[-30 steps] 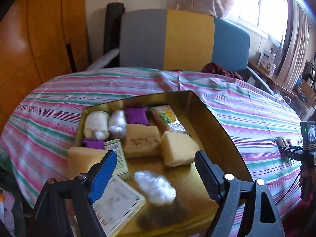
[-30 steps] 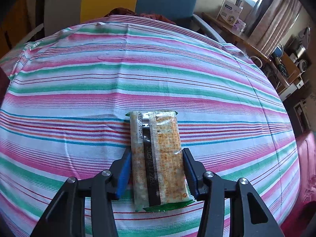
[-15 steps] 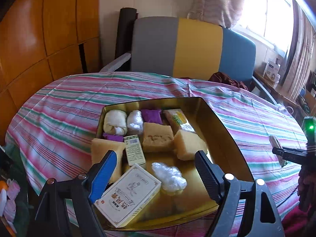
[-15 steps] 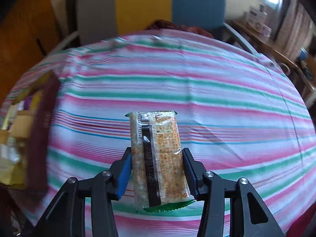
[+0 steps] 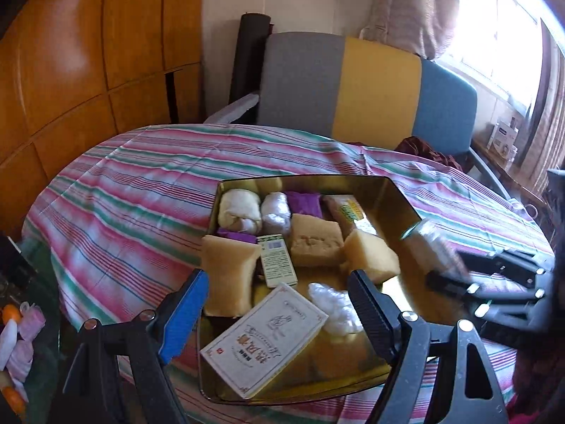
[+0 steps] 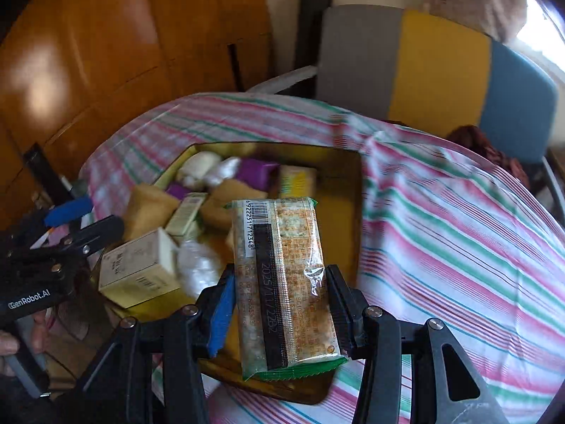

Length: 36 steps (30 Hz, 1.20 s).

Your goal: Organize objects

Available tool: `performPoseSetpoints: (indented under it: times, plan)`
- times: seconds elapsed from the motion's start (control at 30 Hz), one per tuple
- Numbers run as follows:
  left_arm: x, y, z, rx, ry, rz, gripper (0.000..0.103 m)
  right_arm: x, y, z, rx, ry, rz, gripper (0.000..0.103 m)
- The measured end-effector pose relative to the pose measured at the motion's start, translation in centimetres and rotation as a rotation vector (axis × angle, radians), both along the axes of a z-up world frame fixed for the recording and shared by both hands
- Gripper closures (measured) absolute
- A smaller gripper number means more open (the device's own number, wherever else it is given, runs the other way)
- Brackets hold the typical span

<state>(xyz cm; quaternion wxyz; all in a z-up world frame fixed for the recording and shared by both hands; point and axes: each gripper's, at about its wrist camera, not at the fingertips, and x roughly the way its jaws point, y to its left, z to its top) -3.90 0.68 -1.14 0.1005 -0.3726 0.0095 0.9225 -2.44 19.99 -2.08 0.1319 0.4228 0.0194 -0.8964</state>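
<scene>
We read a barcode on the cracker packet (image 6: 286, 282), with the digits "6922251712348" printed along its edge. Down the packet's black strip runs a date stamp, "2025/11/22", followed by what looks like "B2". Over on the left, white lettering on the black body of the left gripper (image 6: 83, 221) spells "GenRobot.AI". The white carton (image 5: 265, 339) lying in the gold tin (image 5: 399, 194) carries large red Chinese characters, seen upside down, with a small red mark beside them. The small green-and-white box (image 5: 277, 259) has print too fine for us to read.
</scene>
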Motion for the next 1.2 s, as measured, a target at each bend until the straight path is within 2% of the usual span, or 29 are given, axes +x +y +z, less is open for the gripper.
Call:
performPoseSetpoints:
  times: [0.1, 0.33, 0.43, 0.5, 0.6, 0.67, 0.9, 1.07, 1.2]
  plan:
    - [0.1, -0.6, 0.1, -0.002, 0.017, 0.021, 0.021, -0.5, -2.1, -1.4, 0.047, -0.018, 0.061, 0.053]
    - [-0.1, -1.3, 0.2, -0.021, 0.031, 0.09, 0.021, -0.8, -3.5, -4.8, 0.128, -0.09, 0.105, 0.053]
    - [0.0, -1.8, 0.3, -0.04, 0.035, 0.125, 0.021, -0.2, -3.5, -5.1, 0.125, -0.092, 0.104, 0.044]
    - [0.1, -2.1, 0.4, -0.05, 0.043, 0.147, 0.021, 0.2, -3.4, -4.9, 0.106, -0.083, 0.09, 0.033]
    - [0.4, -2.3, 0.6, -0.077, 0.059, 0.175, 0.021, 0.9, -3.1, -4.1, 0.073, -0.049, 0.047, 0.028]
    - [0.6, -2.4, 0.6, -0.079, 0.06, 0.184, 0.021, 1.4, -2.9, -3.2, 0.06, -0.018, -0.003, 0.026]
    - [2.2, -1.9, 1.0, -0.014, 0.046, 0.167, 0.029, 3.7, -2.5, 0.2, 0.003, 0.094, -0.164, 0.02]
    - [3.6, -0.8, 1.6, -0.021, 0.087, 0.139, 0.029, 5.1, -3.1, 1.1, -0.005, 0.125, -0.172, 0.017]
    - [4.4, -0.5, 2.0, -0.031, 0.125, 0.139, 0.034, 5.5, -3.6, 1.0, 0.009, 0.12, -0.173, 0.017]
